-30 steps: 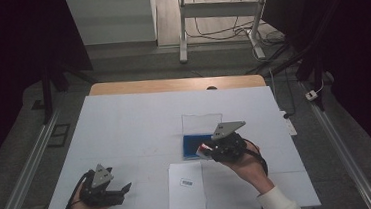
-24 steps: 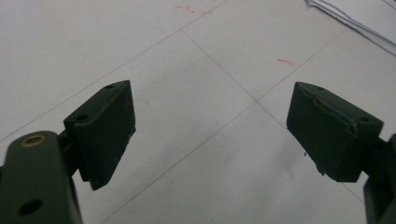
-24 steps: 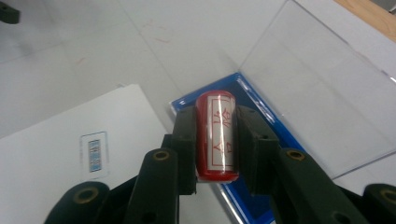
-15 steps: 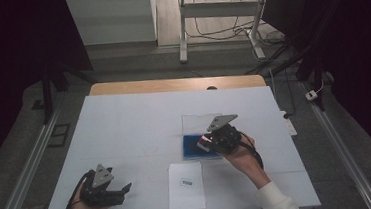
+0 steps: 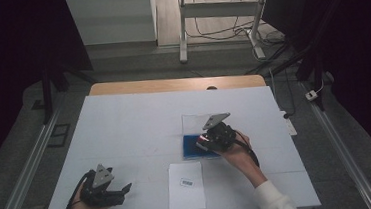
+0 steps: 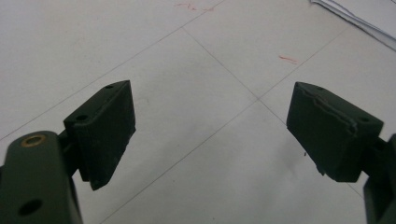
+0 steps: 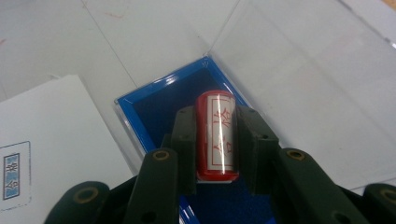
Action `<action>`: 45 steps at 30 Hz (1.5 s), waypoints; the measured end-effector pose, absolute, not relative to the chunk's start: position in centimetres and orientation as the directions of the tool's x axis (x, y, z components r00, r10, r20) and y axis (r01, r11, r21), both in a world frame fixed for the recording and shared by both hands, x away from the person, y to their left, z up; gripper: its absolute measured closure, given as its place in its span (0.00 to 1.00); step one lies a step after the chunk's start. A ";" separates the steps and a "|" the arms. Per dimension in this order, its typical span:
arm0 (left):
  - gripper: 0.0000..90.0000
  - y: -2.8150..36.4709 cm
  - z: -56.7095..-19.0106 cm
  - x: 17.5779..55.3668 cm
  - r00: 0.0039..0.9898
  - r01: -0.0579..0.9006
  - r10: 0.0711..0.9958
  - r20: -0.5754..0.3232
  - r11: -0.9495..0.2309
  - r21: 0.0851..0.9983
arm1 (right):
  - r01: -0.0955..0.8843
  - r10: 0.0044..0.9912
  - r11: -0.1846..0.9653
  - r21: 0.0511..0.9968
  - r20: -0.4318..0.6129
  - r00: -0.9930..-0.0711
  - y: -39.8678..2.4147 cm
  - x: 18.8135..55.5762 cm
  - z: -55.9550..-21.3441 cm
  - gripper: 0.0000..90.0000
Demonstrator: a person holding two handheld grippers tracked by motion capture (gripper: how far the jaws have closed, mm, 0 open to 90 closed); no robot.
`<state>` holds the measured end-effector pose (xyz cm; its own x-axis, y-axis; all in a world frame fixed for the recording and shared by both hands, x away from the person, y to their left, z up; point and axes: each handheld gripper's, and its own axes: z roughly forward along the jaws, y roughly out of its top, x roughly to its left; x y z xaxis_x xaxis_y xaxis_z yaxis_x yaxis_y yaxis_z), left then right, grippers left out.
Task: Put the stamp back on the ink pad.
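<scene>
Right gripper (image 7: 217, 154): jaws clamped on red stamp (image 7: 215, 135), held over blue ink pad tray (image 7: 154, 112), centre-right of table. Left gripper (image 6: 210, 135): wide, empty, near-left. Risk: the smooth cylinder may slip and smear the paper sheet (image 5: 186, 186).

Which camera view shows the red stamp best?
The right gripper view. There the red stamp is close, held between the right claw jaws above the blue ink pad case, and its white label is visible. In the high view it is just a tiny red spot at that claw.
</scene>
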<state>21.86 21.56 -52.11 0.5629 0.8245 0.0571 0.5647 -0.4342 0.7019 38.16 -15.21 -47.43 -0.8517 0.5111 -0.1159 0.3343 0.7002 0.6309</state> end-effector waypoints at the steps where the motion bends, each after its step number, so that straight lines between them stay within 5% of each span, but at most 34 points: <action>1: 0.18 21.6 -52.1 21.9 0.563 0.565 0.824 0.057 -0.434 0.702 | 0.337 0.512 0.702 0.628 -0.115 -0.851 -15.1 38.2 -47.5 0.77; 12: 0.18 21.5 -52.2 21.9 0.563 0.566 0.825 0.056 -0.434 0.701 | 0.337 0.513 0.695 0.635 -0.109 -0.851 -15.0 38.4 -47.8 0.76; 18: 0.18 21.6 -52.2 21.9 0.560 0.567 0.827 0.057 -0.432 0.702 | 0.363 0.546 0.622 0.693 -0.052 -0.836 -15.4 38.3 -47.6 0.52; 23: 0.18 21.7 -52.2 21.9 0.559 0.568 0.827 0.052 -0.428 0.703 | 0.361 0.579 0.554 0.750 -0.035 -0.814 -16.7 37.7 -46.8 0.43; 45: 0.17 21.6 -52.2 21.8 0.567 0.561 0.823 0.044 -0.425 0.710 | 0.316 0.615 0.494 0.810 -0.069 -0.785 -25.3 31.4 -47.9 0.43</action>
<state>21.82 21.63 -52.21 0.5666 0.8228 0.0443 0.5613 -0.4247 0.7103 31.43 -25.31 -47.89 -0.7855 0.6150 -0.0692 0.3157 0.4944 0.8099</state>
